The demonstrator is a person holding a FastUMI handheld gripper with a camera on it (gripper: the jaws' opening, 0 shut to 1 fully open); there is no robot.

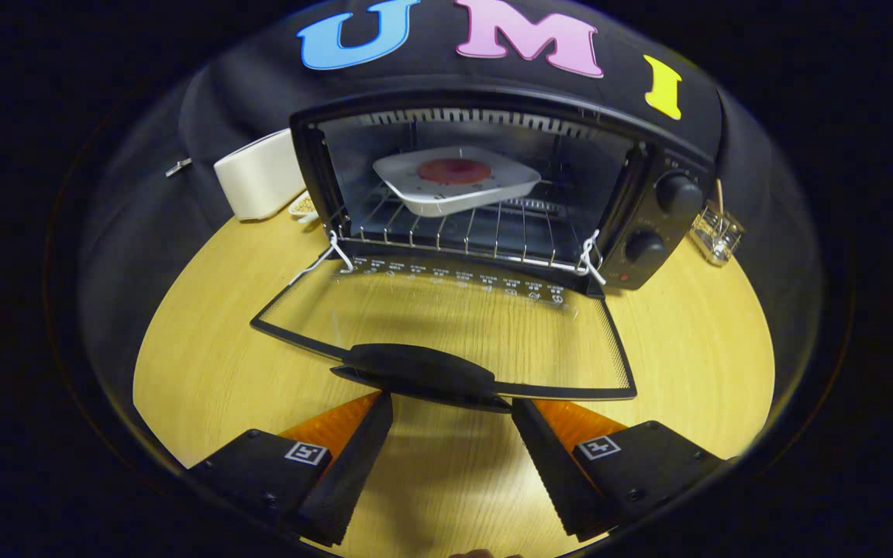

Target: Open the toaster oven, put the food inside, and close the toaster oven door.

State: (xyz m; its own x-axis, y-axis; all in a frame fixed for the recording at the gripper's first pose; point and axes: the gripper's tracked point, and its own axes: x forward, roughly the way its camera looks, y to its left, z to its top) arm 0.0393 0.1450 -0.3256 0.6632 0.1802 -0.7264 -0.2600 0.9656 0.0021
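Note:
A black toaster oven (660, 167) stands at the back of the wooden table, its glass door (446, 329) folded down flat toward me. On the wire rack (454, 229) inside rests a white square plate (458, 184) with a round red piece of food (454, 170) on it. The door's black handle (423, 373) lies just ahead of my gripper (450, 407). The fingers stand open, one to each side of the handle's near edge, with nothing between them. Two knobs (675, 194) sit on the oven's right panel.
A white box-shaped appliance (260, 182) stands left of the oven, with a small dish (304, 205) beside it. A clear small container (716, 231) sits to the oven's right. The round wooden table (694, 349) extends on both sides of the door.

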